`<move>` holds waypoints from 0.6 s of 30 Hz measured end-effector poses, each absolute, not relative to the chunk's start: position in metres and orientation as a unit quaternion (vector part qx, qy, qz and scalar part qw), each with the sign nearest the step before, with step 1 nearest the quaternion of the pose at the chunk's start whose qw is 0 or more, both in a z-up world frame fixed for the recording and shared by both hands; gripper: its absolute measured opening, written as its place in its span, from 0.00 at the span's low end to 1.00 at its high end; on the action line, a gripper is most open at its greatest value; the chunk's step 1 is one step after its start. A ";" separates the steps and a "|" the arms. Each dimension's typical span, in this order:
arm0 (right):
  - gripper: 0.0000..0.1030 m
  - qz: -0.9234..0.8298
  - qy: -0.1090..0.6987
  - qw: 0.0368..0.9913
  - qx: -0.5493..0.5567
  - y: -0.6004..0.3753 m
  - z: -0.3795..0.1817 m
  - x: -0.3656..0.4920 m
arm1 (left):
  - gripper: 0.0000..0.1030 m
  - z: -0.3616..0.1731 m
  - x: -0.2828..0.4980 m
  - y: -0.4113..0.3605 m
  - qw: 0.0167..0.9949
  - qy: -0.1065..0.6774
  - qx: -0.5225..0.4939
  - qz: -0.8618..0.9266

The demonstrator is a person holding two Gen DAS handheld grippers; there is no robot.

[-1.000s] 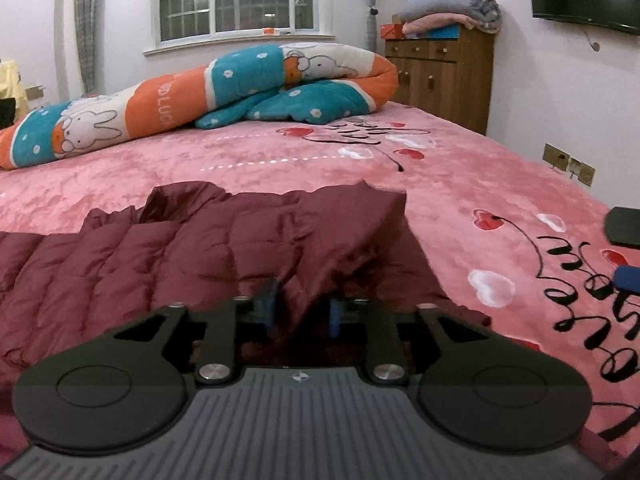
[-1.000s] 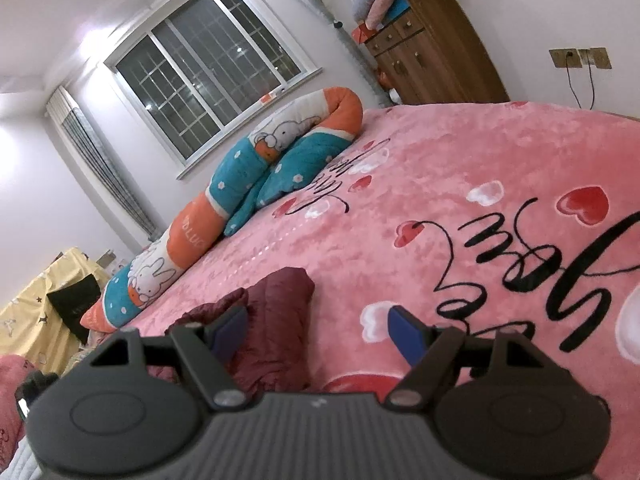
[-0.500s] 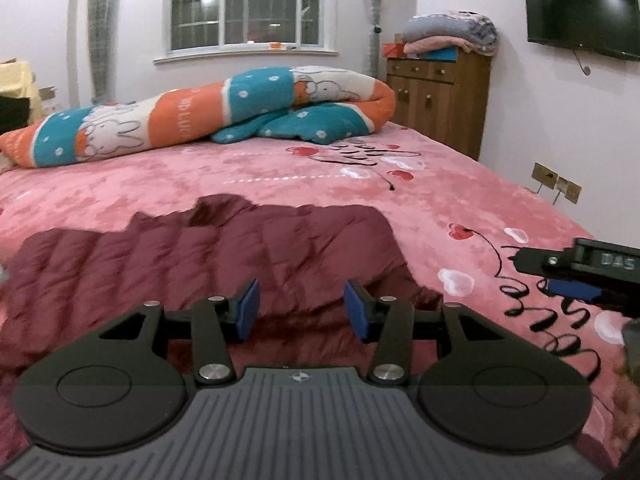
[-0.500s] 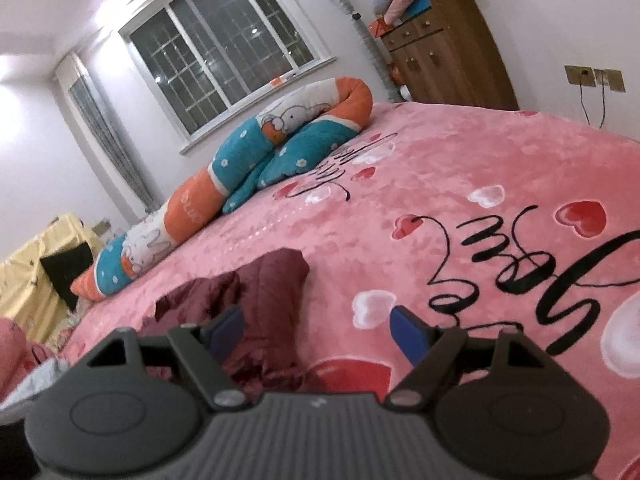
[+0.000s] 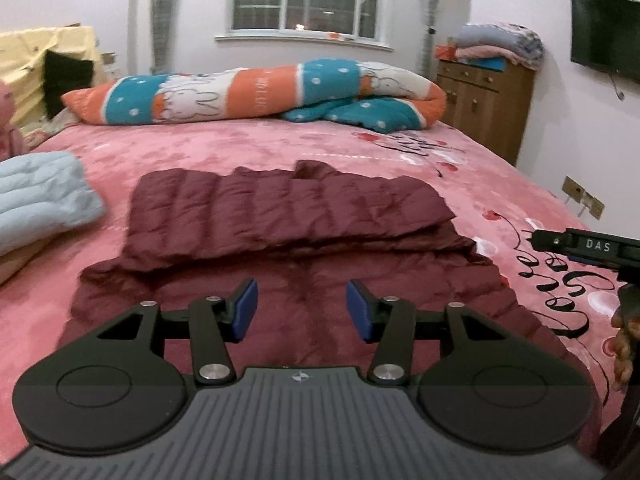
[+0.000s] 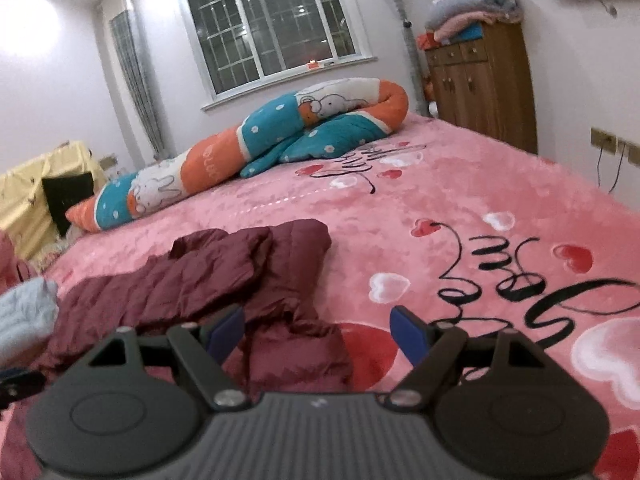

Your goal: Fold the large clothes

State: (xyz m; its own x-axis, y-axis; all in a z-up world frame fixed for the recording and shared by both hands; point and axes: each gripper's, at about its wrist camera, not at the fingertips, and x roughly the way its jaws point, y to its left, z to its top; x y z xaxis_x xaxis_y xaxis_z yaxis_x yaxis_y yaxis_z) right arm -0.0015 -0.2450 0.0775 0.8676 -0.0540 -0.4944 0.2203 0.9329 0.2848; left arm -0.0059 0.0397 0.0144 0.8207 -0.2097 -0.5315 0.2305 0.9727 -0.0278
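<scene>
Maroon padded jacket: lies part-folded on the pink bed, long axis crosswise to both tongs. Left tongs: just opened, spread, empty, directly over its near hem. Right tongs: spread, empty, at its right-hand end.

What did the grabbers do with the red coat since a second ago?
The left gripper let go of the coat: a second ago its fingers pinched a raised fold, and now they have just been opening, with nothing between them. It pulled back, so the whole coat shows, its far part lying folded over. The right gripper stayed open and empty. The bed and bolster kept their places.
</scene>
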 end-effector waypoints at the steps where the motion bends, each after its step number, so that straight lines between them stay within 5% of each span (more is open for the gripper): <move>1: 0.77 -0.074 0.246 0.953 0.158 -0.241 0.081 -0.004 | 0.59 0.017 -0.010 0.046 0.955 0.275 0.016 -0.110; 18: 0.77 -0.084 0.219 0.968 0.088 -0.200 0.126 -0.046 | 0.73 0.028 -0.045 0.097 0.962 0.263 -0.006 -0.069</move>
State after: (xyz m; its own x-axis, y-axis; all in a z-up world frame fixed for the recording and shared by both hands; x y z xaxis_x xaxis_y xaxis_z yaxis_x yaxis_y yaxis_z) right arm -0.0459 -0.2004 0.1256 0.8895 -0.1248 -0.4395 0.2018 0.9703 0.1331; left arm -0.0453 0.0970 0.0283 0.8516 -0.1361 -0.5062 0.1295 0.9904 -0.0484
